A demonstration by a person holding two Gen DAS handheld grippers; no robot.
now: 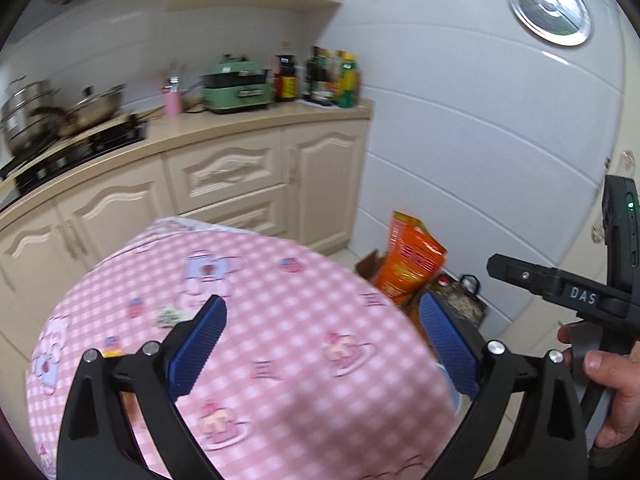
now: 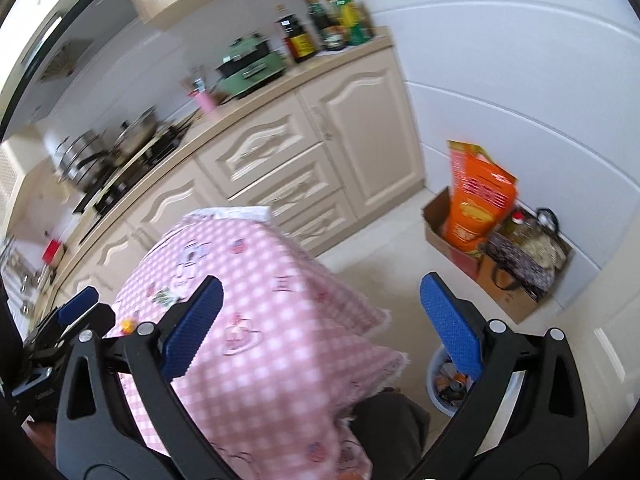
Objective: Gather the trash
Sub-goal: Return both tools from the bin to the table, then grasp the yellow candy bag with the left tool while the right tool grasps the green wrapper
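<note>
A small crumpled greenish wrapper (image 1: pixel 171 315) lies on the pink gingham cloth of the worktop (image 1: pixel 304 360), just beyond the left finger of the left tool (image 1: pixel 322 346), with a small yellow scrap (image 2: pixel 127 325) near the worktop's edge. Both the left tool and the right tool (image 2: pixel 320 330) stand wide open and hold nothing, so, as a judgement, the left tool should descend squarely over the thin, flattened wrapper and close its ribbed blue pads low against the soft cloth without pinching it. A round light-coloured bin (image 2: pixel 434 380) holding litter stands on the pale tiled floor beside the draped corner.
</note>
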